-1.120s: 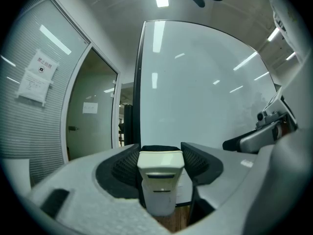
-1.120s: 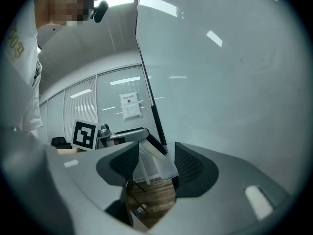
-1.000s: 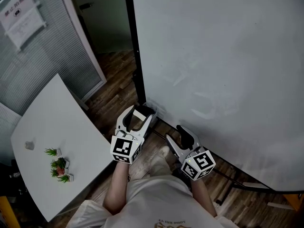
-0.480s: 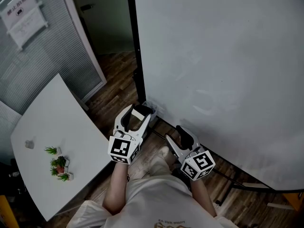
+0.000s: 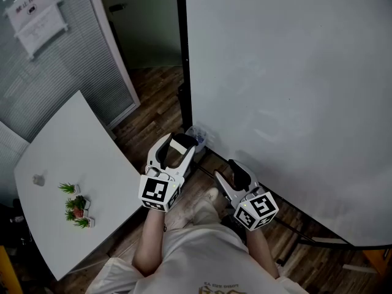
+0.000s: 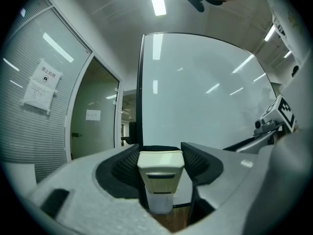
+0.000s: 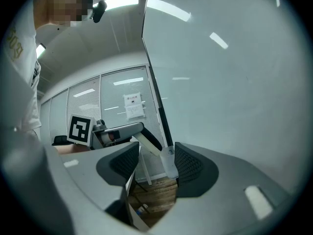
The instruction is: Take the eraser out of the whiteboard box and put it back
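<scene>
Hazard at this stage: loss of the eraser (image 6: 160, 170) on its way back into the whiteboard box (image 5: 197, 133). The eraser is gripped by its two sides only, with nothing beneath it. A slackened squeeze, or a knock against the frame of the whiteboard (image 5: 294, 90), would likely tip it out and drop it onto the wooden floor (image 5: 153, 103).

The box is a small clear holder at the lower left corner of the board, at centre frame in the head view. Its opening looks narrow, so an eraser brought in tilted could catch on the rim or push the holder aside instead of sliding in.

Left gripper (image 5: 181, 143): jaws part-way closed and clamped on the eraser, both ribbed pads pressed against its flanks. It sits just below and left of the box in the head view. In the left gripper view a translucent body, probably the box, shows directly under the eraser; contact between them cannot be judged.

Right gripper (image 7: 155, 164): jaws apart and empty, with only the floor and the left gripper seen through the gap. It hangs at lower centre of the head view, near the left one and touching nothing. A stray swing of it could jostle the loaded gripper.

White counter (image 5: 67, 158), at left, plays no part.
</scene>
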A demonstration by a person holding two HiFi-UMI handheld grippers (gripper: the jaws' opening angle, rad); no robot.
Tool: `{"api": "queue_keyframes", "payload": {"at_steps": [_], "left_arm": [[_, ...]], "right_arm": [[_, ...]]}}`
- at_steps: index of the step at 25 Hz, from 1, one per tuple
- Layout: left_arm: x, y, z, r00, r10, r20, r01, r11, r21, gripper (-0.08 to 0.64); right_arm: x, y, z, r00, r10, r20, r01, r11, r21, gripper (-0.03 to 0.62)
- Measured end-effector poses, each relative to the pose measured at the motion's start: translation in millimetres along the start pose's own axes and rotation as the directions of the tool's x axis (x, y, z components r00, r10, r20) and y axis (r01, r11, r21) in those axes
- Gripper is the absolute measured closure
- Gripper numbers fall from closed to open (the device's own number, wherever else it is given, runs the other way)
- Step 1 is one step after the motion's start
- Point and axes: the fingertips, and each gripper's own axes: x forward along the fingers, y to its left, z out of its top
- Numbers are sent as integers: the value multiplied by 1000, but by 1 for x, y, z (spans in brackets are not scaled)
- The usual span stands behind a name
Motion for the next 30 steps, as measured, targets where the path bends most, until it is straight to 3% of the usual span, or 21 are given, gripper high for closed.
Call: {"api": "queue_keyframes", "payload": {"at_steps": [12, 30], "left_arm": [[-18, 10, -1, 999, 34, 2, -34, 999, 1, 296], [-10, 11, -1, 1000, 22, 0, -22, 1000, -3, 296]], "right_arm": [[-1, 6, 1, 1000, 2, 0, -2, 1000, -21, 362], [0, 4, -2, 1000, -9, -9, 9, 1000, -17, 362]]}}
